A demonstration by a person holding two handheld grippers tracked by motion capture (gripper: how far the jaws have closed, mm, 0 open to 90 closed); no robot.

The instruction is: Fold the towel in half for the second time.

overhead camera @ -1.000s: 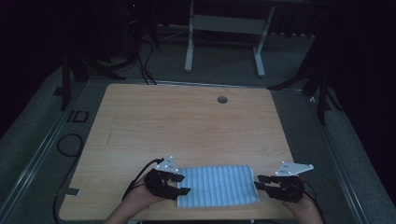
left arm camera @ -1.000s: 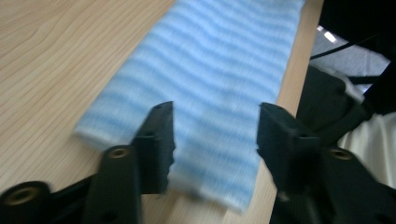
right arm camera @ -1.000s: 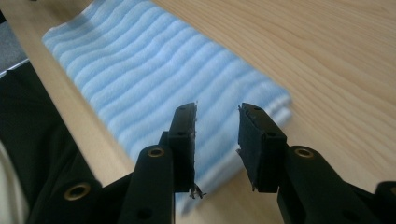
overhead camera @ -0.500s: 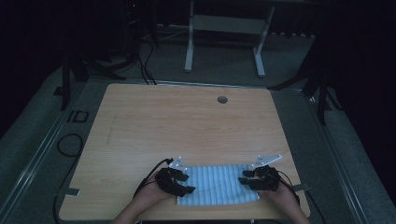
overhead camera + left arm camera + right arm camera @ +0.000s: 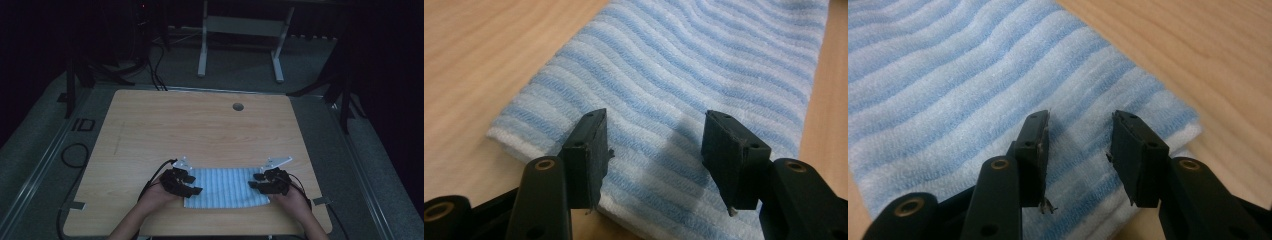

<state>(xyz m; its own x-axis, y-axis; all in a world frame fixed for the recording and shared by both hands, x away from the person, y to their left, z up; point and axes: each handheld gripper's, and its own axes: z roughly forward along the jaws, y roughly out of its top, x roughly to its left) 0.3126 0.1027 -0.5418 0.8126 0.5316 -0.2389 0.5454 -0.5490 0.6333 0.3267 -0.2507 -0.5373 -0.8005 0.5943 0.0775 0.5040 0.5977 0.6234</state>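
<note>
The striped towel [image 5: 226, 187] lay folded flat at the near edge of the table [image 5: 200, 130]; it looked soft, light and limp, best pinched at its near corners. The left gripper [image 5: 651, 150] and right gripper [image 5: 1079, 150] hovered over those corners, jaws apart, holding nothing.

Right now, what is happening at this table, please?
A person works at a wooden table with a gripper in each hand. A folded blue-and-white striped towel lies flat near the front edge. The left gripper hangs over the towel's left end and the right gripper over its right end. Both have their jaws open above the cloth, and neither has pinched it yet. It looks like the start of a grasp at both ends.
</note>
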